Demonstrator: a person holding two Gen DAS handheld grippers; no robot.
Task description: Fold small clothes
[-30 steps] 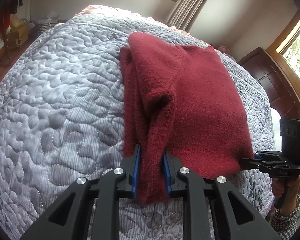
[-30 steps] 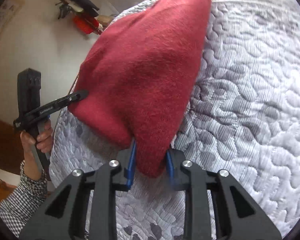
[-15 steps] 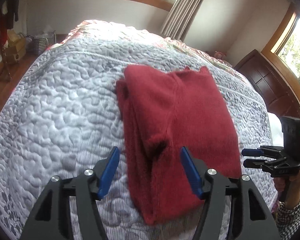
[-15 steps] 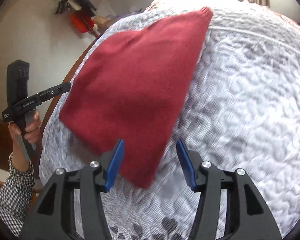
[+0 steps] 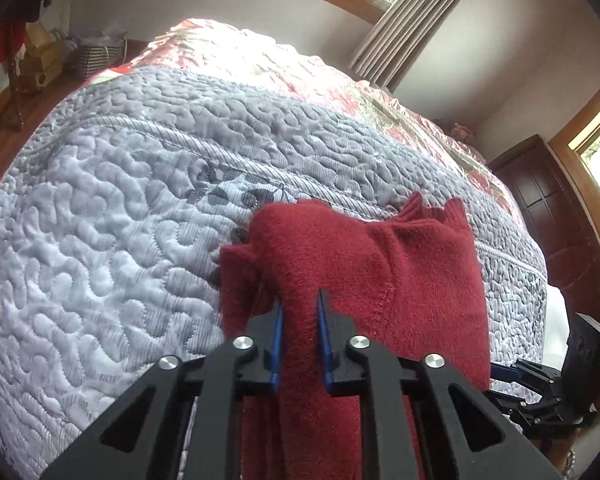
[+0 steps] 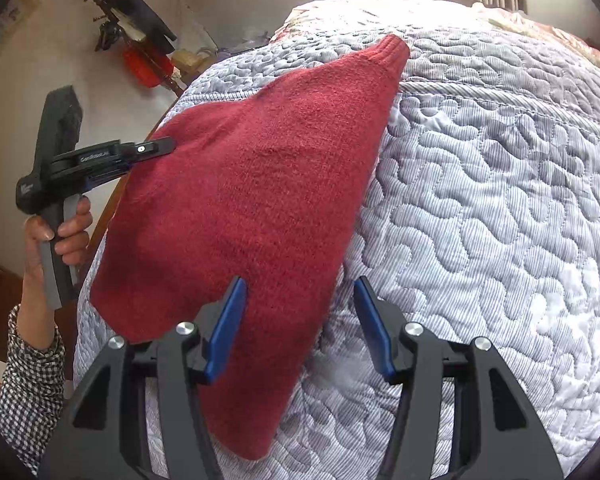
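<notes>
While the red sweater [image 6: 252, 208] is spread partly folded on the quilt [image 6: 500, 200] near the bed's edge, one thick bunched fold of it is clamped between the blue pads of the left gripper [image 5: 299, 340]. The right gripper [image 6: 300, 324] is held just above the near corner with its jaws wide apart, nothing gripped. So yeah, the risk: that bunch is fat and fuzzy, so layers could probably slip out unevenly if it's pulled across, and the fold would end up lopsided. With only one side pinched, the whole thing might also get dragged along the quilt instead of folded.
</notes>
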